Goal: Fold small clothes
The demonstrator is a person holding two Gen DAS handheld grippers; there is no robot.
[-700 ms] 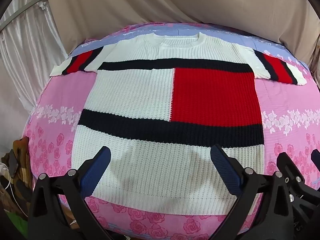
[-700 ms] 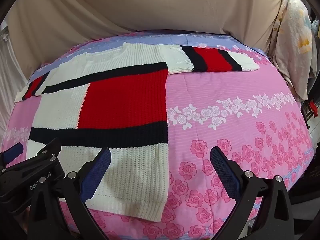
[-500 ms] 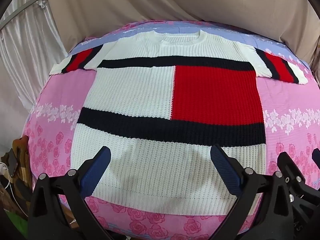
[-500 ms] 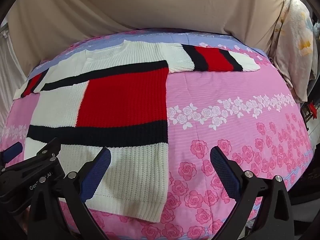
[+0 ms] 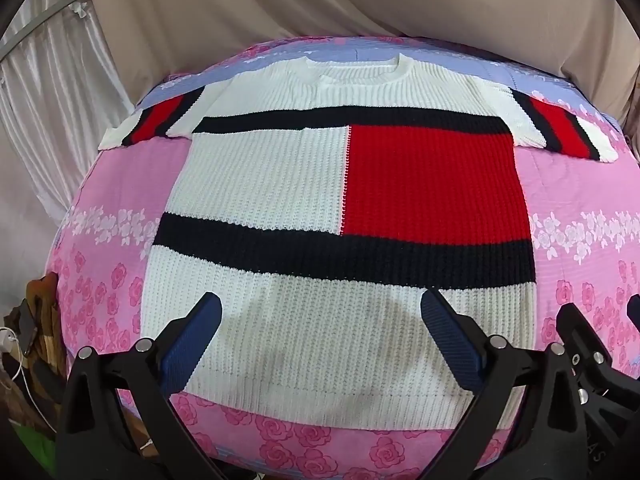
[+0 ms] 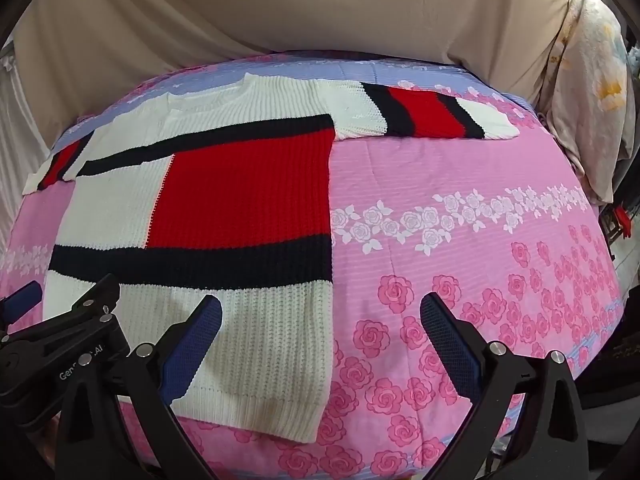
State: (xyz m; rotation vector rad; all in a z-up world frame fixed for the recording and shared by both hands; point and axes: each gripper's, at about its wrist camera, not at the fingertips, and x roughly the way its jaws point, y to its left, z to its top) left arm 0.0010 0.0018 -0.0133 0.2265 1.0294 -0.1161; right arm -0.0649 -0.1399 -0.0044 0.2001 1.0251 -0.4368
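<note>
A white knit sweater (image 5: 260, 184) with a red block and black bands lies flat, face up, on the pink floral bed cover, sleeves spread to both sides. It also shows in the right wrist view (image 6: 240, 200), with its right sleeve (image 6: 424, 116) stretched out. My left gripper (image 5: 322, 340) is open and empty, hovering over the sweater's white hem area. My right gripper (image 6: 320, 340) is open and empty above the sweater's lower right corner and the bare cover. The left gripper's body (image 6: 60, 344) shows at the lower left of the right wrist view.
The pink floral cover (image 6: 460, 240) spreads to the right of the sweater. Beige curtains (image 5: 320, 12) hang behind the bed. A bundle of pale floral fabric (image 6: 592, 100) hangs at the far right. Clutter and a cable (image 5: 24, 344) sit beyond the bed's left edge.
Both grippers have moved slightly forward and up over the sweater; the sweater sits lower in both views. Both stay open. The sweater has not moved.
</note>
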